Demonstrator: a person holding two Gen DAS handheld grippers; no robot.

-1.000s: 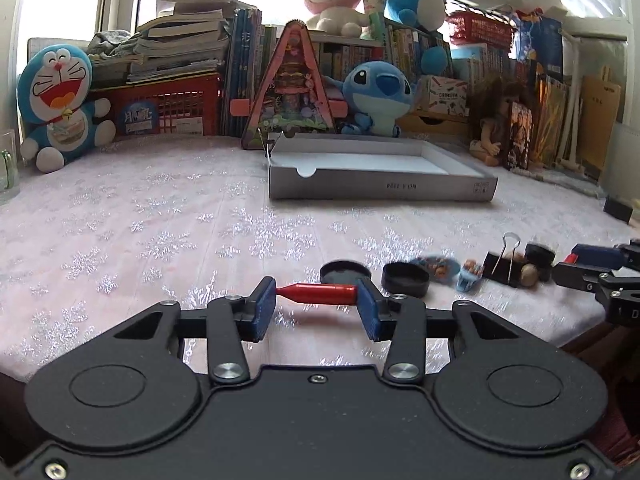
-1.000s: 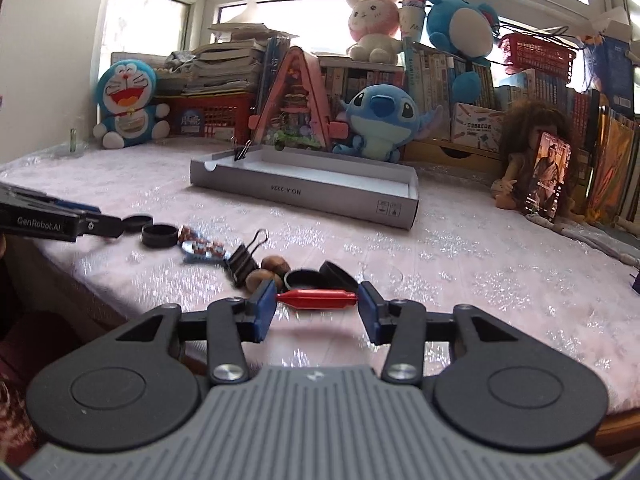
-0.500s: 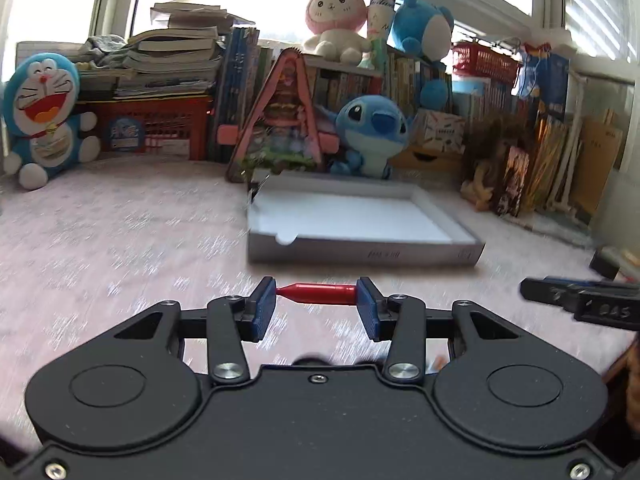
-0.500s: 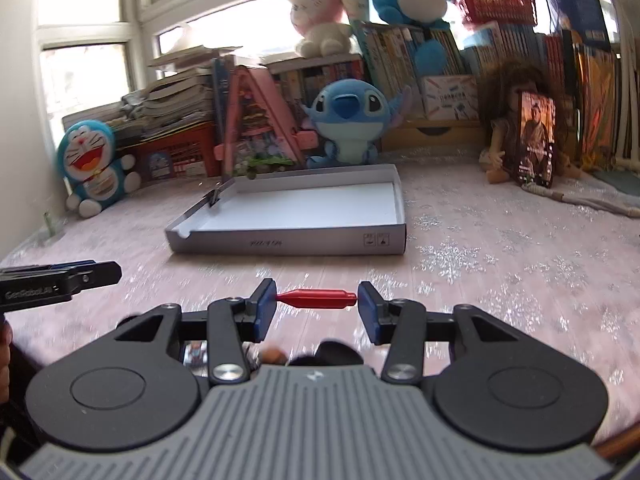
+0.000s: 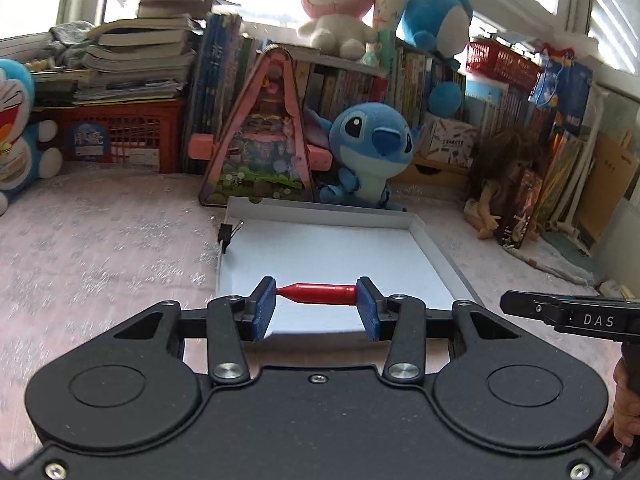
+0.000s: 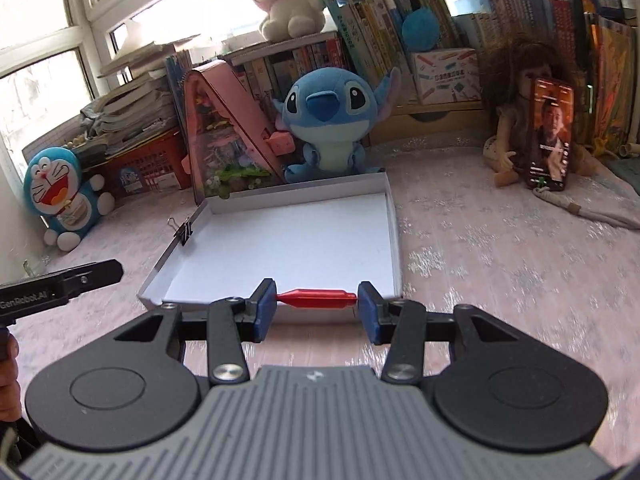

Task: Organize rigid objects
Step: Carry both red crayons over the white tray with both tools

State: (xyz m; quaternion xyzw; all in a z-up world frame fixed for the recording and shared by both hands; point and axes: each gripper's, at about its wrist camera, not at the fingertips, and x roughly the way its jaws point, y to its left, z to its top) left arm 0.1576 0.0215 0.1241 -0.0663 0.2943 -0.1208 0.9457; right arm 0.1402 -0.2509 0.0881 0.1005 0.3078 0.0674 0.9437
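Red pen cap [image 5: 318, 294], white tray [image 5: 436, 248], pink snowflake cloth [image 5: 100, 248]

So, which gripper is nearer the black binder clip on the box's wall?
Left. The left gripper is by the near edge of the box, toward the binder clip; the right gripper sits toward the opposite wall.

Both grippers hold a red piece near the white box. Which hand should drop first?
Probably left. The left gripper holds its red bullet-shaped piece seemingly over the shallow white cardboard box; the right gripper's red piece sits at the near wall.
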